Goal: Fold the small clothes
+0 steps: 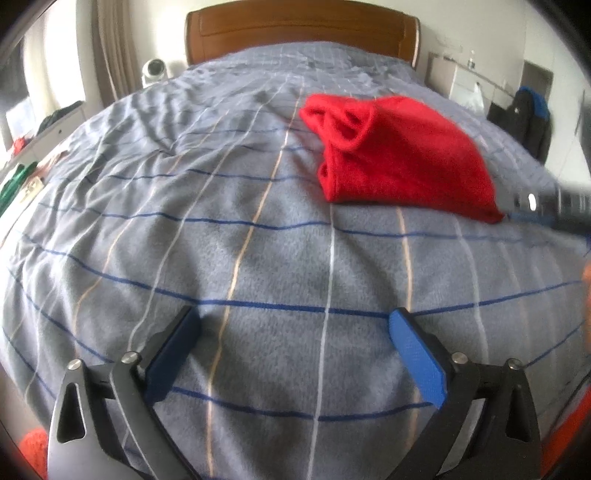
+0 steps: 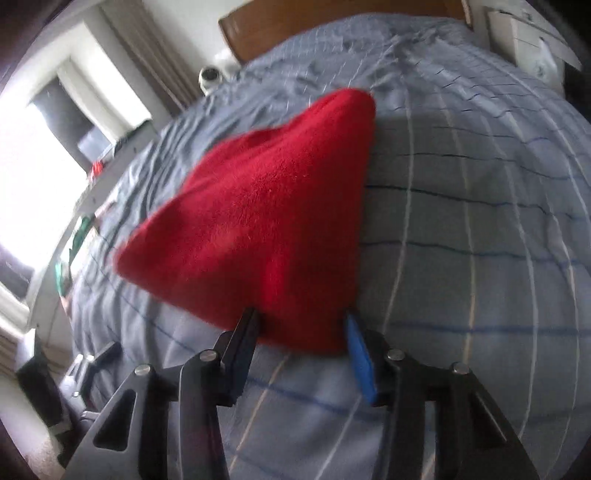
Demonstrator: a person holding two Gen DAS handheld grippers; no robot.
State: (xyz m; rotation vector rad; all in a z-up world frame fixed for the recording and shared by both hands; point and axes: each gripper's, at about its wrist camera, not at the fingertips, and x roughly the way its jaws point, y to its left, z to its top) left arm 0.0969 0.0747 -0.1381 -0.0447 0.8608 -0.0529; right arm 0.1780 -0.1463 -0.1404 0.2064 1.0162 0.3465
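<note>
A folded red fleece garment (image 1: 399, 155) lies on the grey checked bedspread (image 1: 258, 258), right of the middle. My left gripper (image 1: 291, 317) hovers open over bare bedspread, well short of the garment, with nothing between its fingers. In the right wrist view the garment (image 2: 266, 206) fills the centre. Its near corner sits between the jaws of my right gripper (image 2: 301, 317), which stand apart on either side of it; I see no pinch in the cloth. The right gripper also shows blurred as a dark shape (image 1: 550, 206) at the garment's near right corner.
A wooden headboard (image 1: 299, 33) closes the far end of the bed. A white round device (image 1: 155, 70) stands at the far left beside the curtain. Cluttered shelves (image 1: 26, 162) run along the left, white furniture and a dark bag (image 1: 528, 114) along the right.
</note>
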